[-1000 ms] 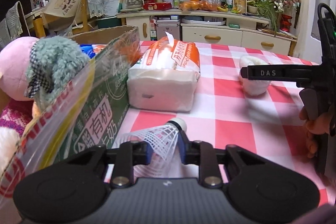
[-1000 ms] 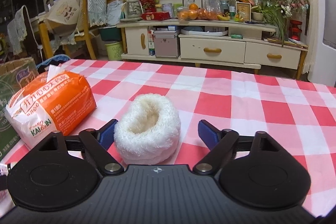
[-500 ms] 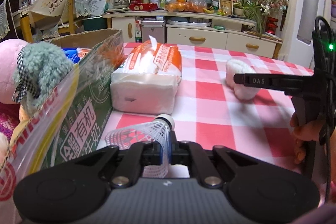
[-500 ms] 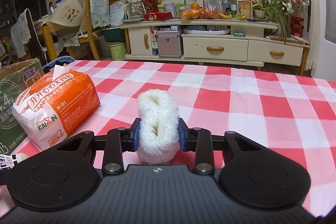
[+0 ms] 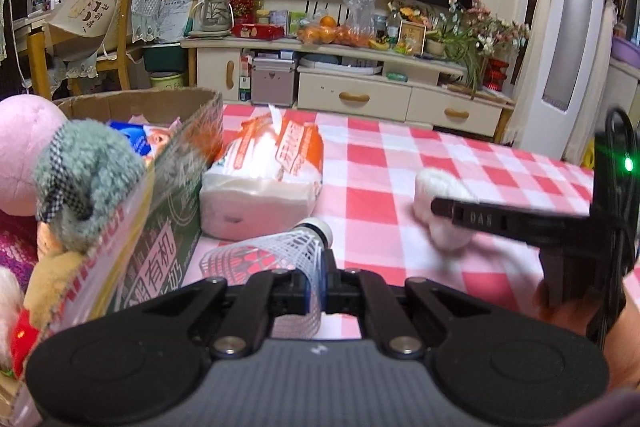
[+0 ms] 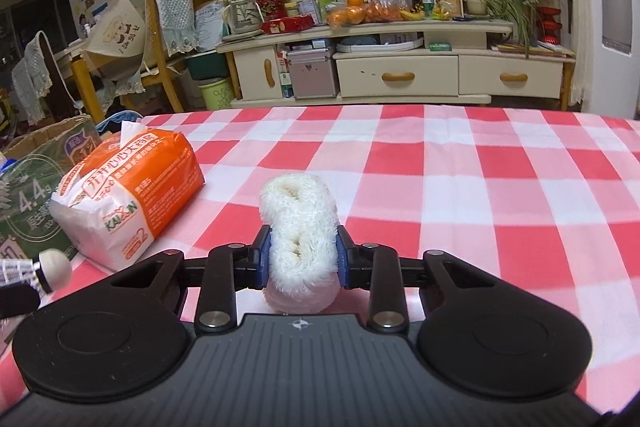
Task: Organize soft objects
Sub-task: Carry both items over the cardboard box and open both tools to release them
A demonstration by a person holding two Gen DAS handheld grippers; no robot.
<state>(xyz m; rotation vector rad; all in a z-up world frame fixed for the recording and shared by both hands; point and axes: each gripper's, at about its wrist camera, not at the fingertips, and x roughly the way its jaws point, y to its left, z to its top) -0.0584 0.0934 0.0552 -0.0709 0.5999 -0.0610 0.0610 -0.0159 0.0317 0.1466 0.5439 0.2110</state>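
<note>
The left gripper is pinching the mesh skirt of a white shuttlecock, its jaws nearly together and its cork nose pointing forward above the checked tablecloth. The skirt is flattening under the pads, so the shuttlecock is likely to twist or slide out if the hand is swinging fast. The right gripper is squeezing a white fluffy pad at its middle, the pile bulging above and below the blue pads; the compressible pile is giving little purchase and may be creeping loose. To the left, the tissue pack is lying just beside the cardboard box, which is already holding plush toys. A low carry risks clipping the pack or the box rim, and crowded toys may be pushing new items back out
</note>
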